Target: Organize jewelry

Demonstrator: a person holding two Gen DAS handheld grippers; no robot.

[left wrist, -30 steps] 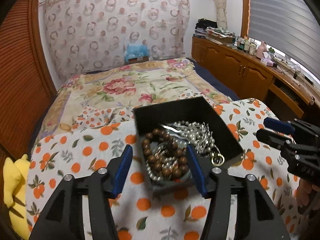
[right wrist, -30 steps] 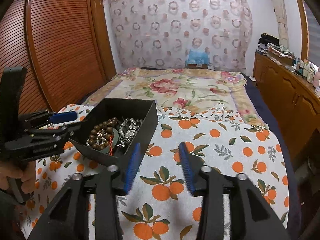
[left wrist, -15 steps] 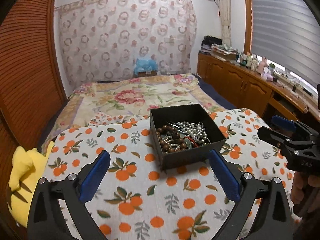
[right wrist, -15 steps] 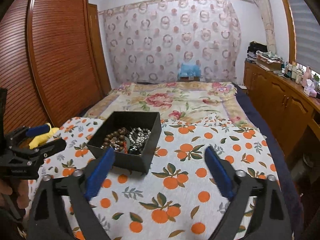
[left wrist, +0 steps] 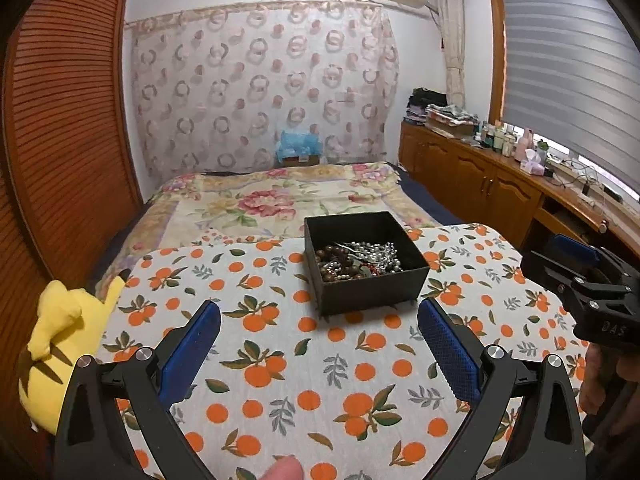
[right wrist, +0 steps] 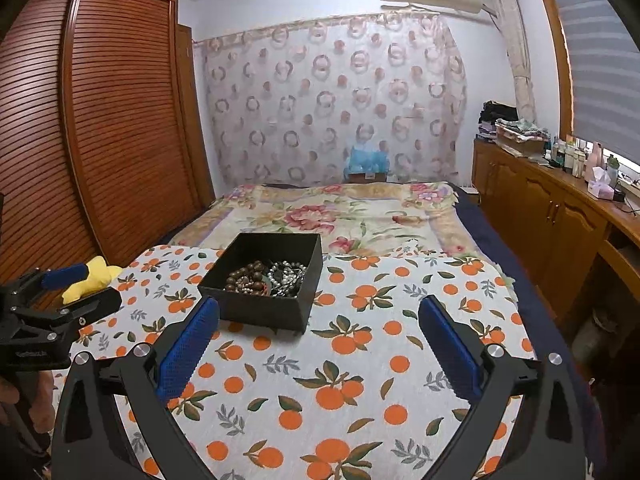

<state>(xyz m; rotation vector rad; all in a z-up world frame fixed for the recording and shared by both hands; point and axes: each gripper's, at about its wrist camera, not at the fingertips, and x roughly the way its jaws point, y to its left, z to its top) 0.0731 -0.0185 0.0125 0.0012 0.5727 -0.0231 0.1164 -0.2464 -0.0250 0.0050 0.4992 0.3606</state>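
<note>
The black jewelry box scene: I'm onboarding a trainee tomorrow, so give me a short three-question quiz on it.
1. True or false: the black box has a lid on.
2. What lies inside it? A) brown beads and silver beads B) coins C) nothing
3. What does the left gripper hold?

Key: 1 false, it is open-topped. 2 A. 3 Nothing; its jaws stand open short of the box.

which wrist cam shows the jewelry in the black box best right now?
Left wrist. It looks into the black box from higher up, so the brown beads and the silver beads show spread out. In the right wrist view the box's near wall hides part of the pile; the beads look bunched.
</note>
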